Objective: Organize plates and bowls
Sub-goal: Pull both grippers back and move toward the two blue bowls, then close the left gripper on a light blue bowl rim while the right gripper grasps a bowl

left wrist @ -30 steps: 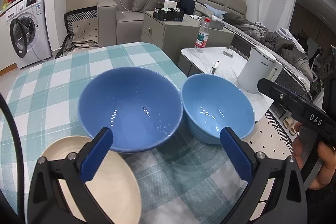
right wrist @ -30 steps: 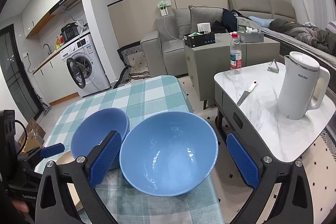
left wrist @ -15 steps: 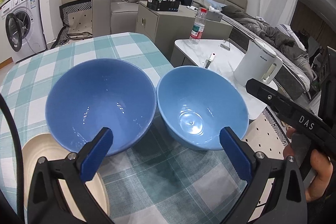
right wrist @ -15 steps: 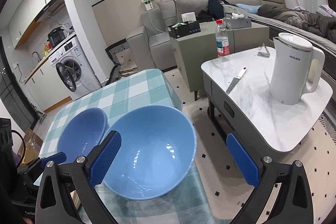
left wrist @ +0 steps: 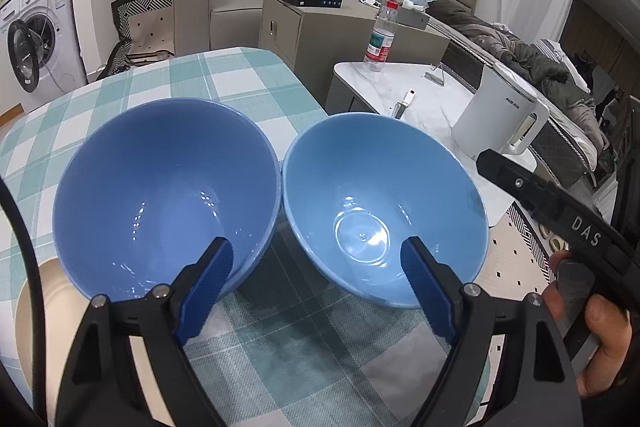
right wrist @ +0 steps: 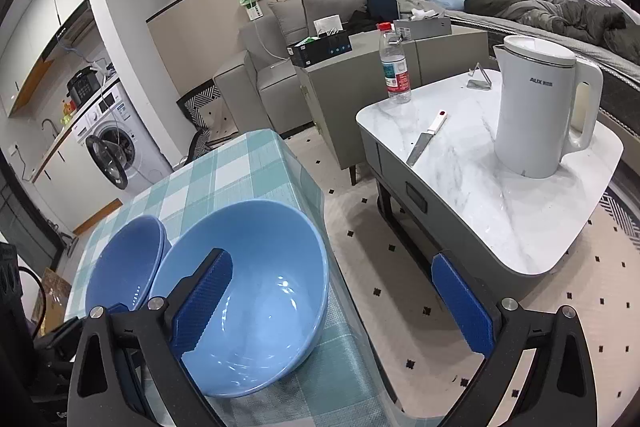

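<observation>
With both bowls side by side on the checked table [left wrist: 248, 87], the left gripper [left wrist: 316, 281], jaws closing and empty, nears the darker bowl [left wrist: 160, 183] while the right gripper [right wrist: 332, 303] gapes around the lighter bowl [right wrist: 256, 267]'s rim, suggesting nesting comes next.

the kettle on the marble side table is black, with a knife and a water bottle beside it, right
Not quite: the kettle is white, not black. The right wrist view shows it standing on the marble side table, with the knife and the water bottle beside it, as you said.
</observation>
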